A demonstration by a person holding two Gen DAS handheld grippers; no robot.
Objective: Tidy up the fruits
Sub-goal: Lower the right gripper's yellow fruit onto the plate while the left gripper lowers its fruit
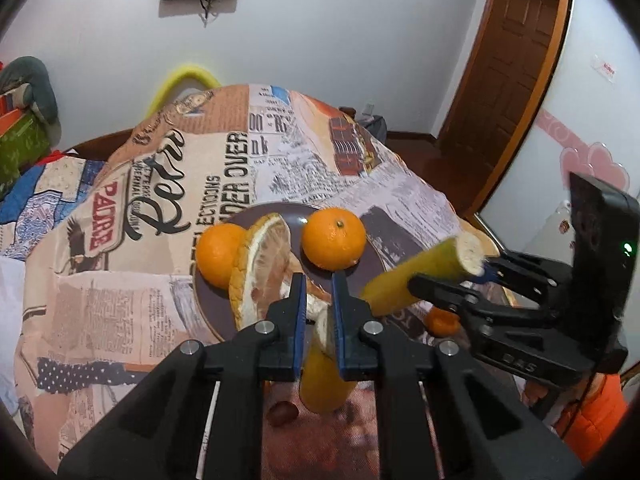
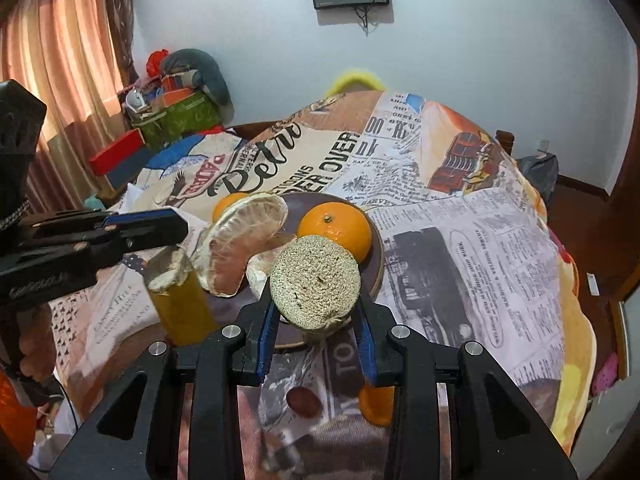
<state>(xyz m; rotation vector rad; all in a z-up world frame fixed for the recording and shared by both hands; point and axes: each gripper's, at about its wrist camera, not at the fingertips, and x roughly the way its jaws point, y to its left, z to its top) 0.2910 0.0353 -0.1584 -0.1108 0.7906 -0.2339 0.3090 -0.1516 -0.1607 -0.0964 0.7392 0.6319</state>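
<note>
A dark plate holds two oranges and a peeled pomelo wedge. My left gripper is shut on a yellow cut fruit piece and holds it at the plate's near edge. My right gripper is shut on another yellow cut piece, its spongy cut face toward the camera, just right of the plate.
A third orange and a brown chestnut-like item lie on the newspaper-print tablecloth near the front edge. A door is at the right, clutter at the left.
</note>
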